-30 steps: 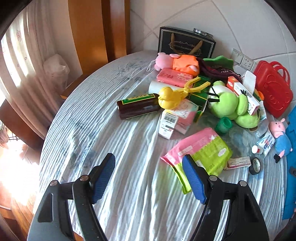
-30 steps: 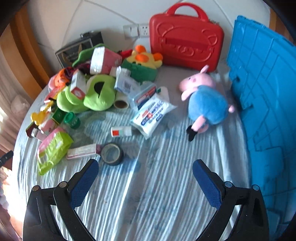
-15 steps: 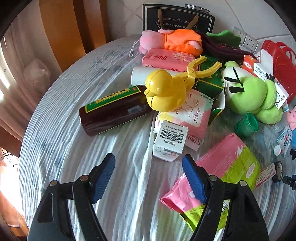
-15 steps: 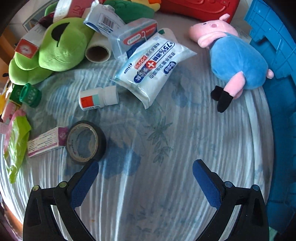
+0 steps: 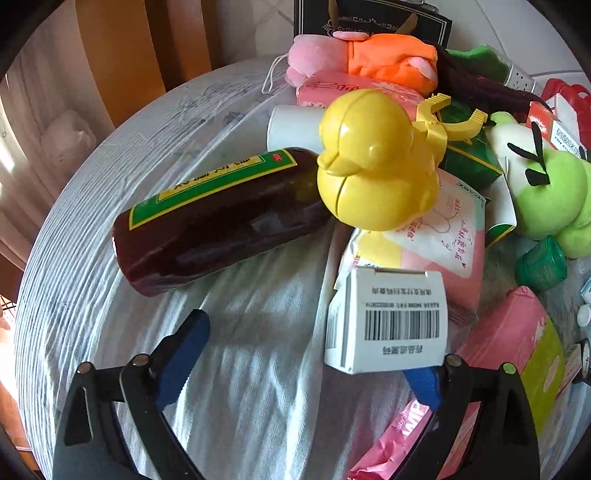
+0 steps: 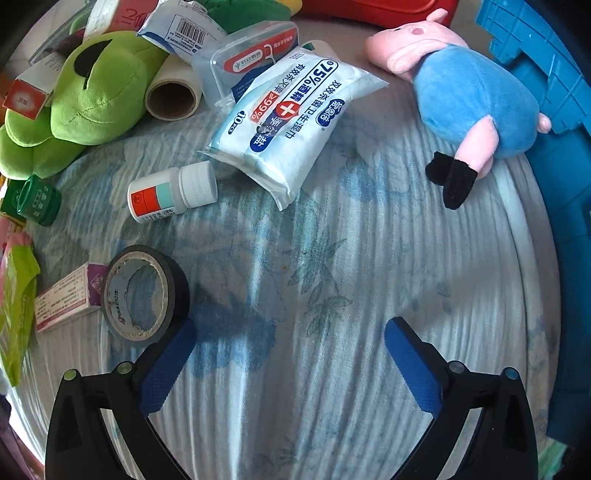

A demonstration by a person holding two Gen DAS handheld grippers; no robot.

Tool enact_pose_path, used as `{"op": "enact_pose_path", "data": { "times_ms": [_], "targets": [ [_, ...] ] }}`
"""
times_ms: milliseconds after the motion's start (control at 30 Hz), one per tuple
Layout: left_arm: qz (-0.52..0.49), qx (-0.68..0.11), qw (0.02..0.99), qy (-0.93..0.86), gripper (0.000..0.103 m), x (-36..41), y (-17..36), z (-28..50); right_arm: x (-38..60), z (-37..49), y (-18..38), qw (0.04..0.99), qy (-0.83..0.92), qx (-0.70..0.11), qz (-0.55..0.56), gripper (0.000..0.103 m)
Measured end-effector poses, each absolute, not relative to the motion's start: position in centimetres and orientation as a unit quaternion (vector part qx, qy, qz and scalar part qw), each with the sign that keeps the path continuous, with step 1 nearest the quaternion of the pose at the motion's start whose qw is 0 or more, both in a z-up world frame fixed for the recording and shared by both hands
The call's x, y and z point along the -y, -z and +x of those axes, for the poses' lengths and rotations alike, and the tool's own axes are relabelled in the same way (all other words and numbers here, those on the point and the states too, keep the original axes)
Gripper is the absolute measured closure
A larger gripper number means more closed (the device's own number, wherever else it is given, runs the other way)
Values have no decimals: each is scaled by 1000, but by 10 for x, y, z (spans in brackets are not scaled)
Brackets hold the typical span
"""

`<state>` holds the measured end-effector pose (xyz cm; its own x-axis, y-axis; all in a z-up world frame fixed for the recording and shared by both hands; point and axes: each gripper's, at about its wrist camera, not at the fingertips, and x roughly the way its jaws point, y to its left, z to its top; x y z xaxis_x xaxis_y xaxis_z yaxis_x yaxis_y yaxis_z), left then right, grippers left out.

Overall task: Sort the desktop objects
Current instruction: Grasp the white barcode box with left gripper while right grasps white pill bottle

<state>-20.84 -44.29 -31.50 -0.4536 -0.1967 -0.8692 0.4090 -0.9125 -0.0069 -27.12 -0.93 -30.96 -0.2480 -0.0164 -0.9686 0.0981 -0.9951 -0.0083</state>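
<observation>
In the left wrist view my left gripper (image 5: 306, 354) is open, low over the cloth. A white barcode box (image 5: 388, 325) lies just ahead and hides its right fingertip. Beyond lie a dark brown bottle (image 5: 218, 221) and a yellow duck toy (image 5: 373, 162). In the right wrist view my right gripper (image 6: 288, 350) is open and empty over bare cloth. A black tape roll (image 6: 144, 291) sits at its left fingertip. Ahead are a small white pill bottle (image 6: 170, 194), a wipes pack (image 6: 291, 118) and a pig plush (image 6: 469, 99).
A green plush (image 5: 546, 192), pink packets (image 5: 517, 350), a green cap (image 5: 541, 264) and a black box (image 5: 373, 22) crowd the right and back. A blue crate (image 6: 561, 147) stands at the right table edge. A small pink carton (image 6: 66, 299) lies beside the tape.
Both grippers have moved forward and down toward the objects. The left one closed in on the bottle, duck and barcode box; the right one neared the tape roll. Both stayed open.
</observation>
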Motion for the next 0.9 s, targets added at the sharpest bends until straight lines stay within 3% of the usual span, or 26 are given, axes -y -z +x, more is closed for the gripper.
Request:
{"op": "enact_pose_path", "data": {
  "times_ms": [33,67,100,167,300,433,900],
  "targets": [
    [492,-109,177,846,4,443,315,-208,8,-271,309,39,791,-35,610,0],
    [492,-111,177,845,13,442,313,-208,7,-271,309,44,791,-39,609,0],
    [490,-109,174,847,33,440,309,-207,5,-271,308,48,790,-40,610,0],
    [497,-105,164,846,53,433,303,-206,1,-273,306,48,778,-33,625,1],
    [480,-88,169,857,67,417,285,-198,-8,-271,282,65,791,19,608,19],
    [474,-92,169,859,73,414,277,-203,2,-277,254,95,821,9,563,28],
    [471,-90,189,857,73,422,274,-201,50,-308,278,128,822,-20,555,29]
  ]
}}
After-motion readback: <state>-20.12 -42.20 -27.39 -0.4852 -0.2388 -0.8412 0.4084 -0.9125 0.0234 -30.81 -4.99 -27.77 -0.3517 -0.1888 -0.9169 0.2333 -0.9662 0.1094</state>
